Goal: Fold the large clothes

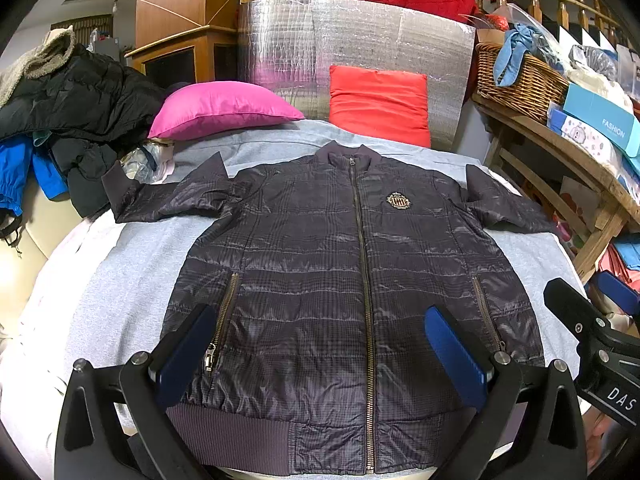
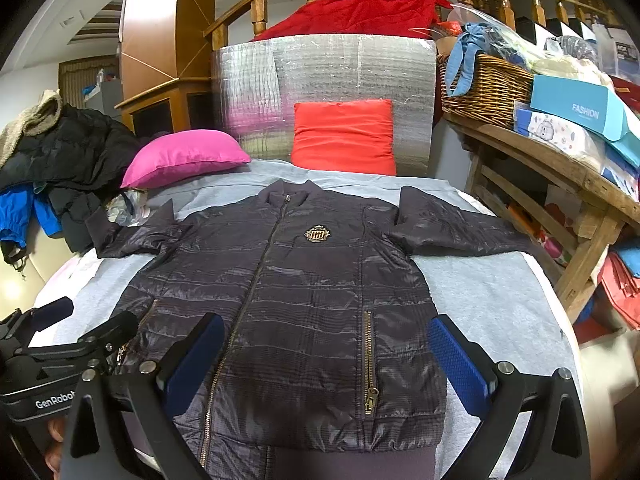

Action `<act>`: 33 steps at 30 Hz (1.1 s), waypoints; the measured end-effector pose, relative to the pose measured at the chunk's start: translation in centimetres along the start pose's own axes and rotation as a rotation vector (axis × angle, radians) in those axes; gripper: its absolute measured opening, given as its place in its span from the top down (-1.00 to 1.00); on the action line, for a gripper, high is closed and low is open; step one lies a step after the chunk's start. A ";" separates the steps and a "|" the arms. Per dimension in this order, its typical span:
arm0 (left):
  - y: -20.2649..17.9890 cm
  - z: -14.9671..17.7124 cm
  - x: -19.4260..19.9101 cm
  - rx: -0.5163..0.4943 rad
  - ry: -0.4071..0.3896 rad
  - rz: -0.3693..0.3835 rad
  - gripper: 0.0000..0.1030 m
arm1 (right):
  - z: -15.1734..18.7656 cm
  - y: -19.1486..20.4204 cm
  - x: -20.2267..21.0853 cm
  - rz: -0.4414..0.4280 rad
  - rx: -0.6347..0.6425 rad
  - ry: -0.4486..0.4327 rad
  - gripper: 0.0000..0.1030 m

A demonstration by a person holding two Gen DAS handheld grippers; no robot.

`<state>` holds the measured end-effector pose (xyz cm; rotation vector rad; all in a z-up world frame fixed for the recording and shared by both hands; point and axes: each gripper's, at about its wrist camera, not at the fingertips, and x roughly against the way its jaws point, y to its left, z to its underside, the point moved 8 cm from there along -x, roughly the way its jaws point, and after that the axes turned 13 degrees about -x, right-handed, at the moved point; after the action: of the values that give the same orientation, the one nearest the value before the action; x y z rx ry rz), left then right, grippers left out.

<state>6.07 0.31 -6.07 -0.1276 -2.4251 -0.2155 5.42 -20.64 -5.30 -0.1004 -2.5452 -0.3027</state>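
Observation:
A dark plaid quilted jacket point(image 1: 312, 264) lies flat and zipped, front up, on a grey sheet point(image 1: 120, 280), collar away from me and both sleeves spread out. It also shows in the right wrist view point(image 2: 304, 292). My left gripper point(image 1: 320, 348) is open and empty, hovering over the jacket's lower hem. My right gripper point(image 2: 324, 360) is open and empty, over the lower right part near the pocket zip. The right gripper shows at the right edge of the left wrist view point(image 1: 592, 320); the left gripper shows at the left edge of the right wrist view point(image 2: 84, 328).
A pink pillow point(image 1: 224, 108) and a red pillow point(image 1: 380, 108) lie beyond the collar against a silver foil panel point(image 1: 360, 40). Dark and blue coats point(image 1: 72, 120) are piled at the left. A wooden shelf with a wicker basket point(image 1: 520, 80) and boxes stands at the right.

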 end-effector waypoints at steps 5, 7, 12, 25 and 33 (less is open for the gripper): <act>0.0 0.0 0.0 -0.003 0.003 -0.001 -1.00 | 0.0 -0.1 0.0 0.003 -0.002 0.000 -1.00; 0.0 -0.1 0.0 -0.002 0.001 -0.002 -1.00 | 0.0 -0.2 0.1 0.003 -0.002 -0.003 -1.00; -0.1 -0.1 0.0 -0.006 -0.003 -0.005 -1.00 | 0.0 -0.3 0.2 0.006 -0.005 -0.004 -1.00; -0.3 0.3 -0.1 -0.012 0.003 -0.004 -1.00 | 0.3 -0.5 0.2 0.019 -0.009 0.007 -1.00; -0.3 0.6 -0.4 -0.012 0.007 -0.005 -1.00 | 0.4 -0.6 -0.2 0.021 -0.012 0.015 -1.00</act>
<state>5.98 0.06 -6.81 -0.1261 -2.4182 -0.2321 5.27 -21.15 -5.82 -0.1292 -2.5258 -0.3090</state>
